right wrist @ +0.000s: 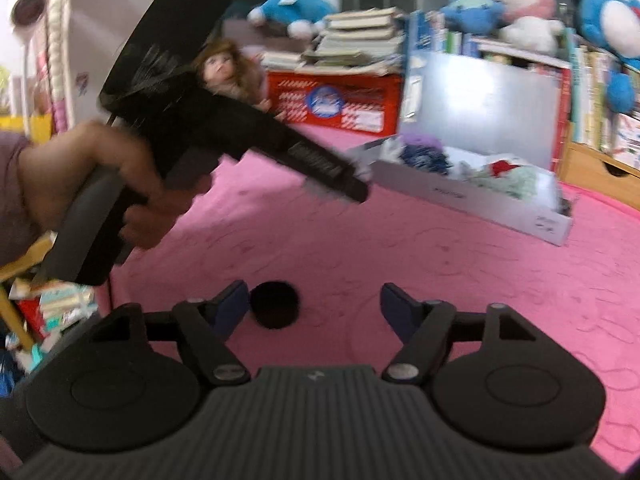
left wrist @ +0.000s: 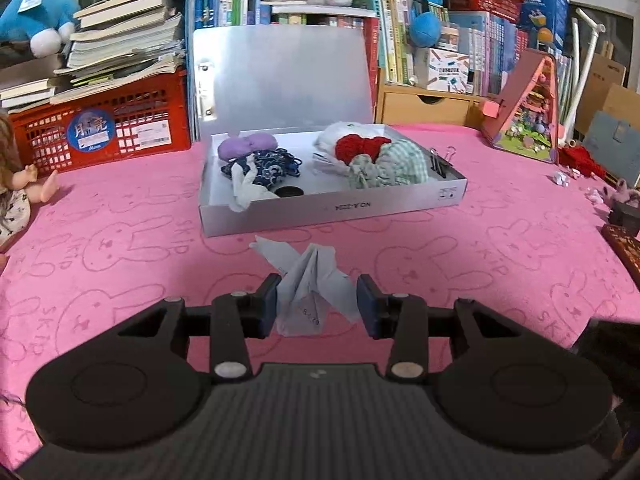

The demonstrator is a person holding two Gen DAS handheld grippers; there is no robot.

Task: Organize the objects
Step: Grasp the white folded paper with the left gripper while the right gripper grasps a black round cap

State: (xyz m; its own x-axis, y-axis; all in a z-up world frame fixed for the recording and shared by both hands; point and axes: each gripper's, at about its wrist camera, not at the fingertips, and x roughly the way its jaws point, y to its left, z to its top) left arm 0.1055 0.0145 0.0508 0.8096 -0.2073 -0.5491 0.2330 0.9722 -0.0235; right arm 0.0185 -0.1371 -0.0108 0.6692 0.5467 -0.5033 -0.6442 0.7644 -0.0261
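A folded white paper figure (left wrist: 308, 292) sits between the blue pads of my left gripper (left wrist: 318, 304), just above the pink cloth, and the gripper is shut on it. Behind it stands an open silver box (left wrist: 332, 208) holding cloth bundles, a white and red plush, binder clips and a black round lid (left wrist: 288, 191). In the right wrist view my right gripper (right wrist: 316, 308) is open low over the cloth. A black round disc (right wrist: 274, 304) lies between its jaws, close to the left finger (right wrist: 236, 308) and untouched by the right one. A hand holds the left gripper (right wrist: 352, 184) in front of the box (right wrist: 480, 200).
A red crate (left wrist: 104, 136) stacked with books stands back left, with a doll (left wrist: 16, 192) beside it. A pink model house (left wrist: 528, 116) and small bits lie at the right. Shelves of books and plush toys line the back, next to a wooden drawer unit (left wrist: 424, 106).
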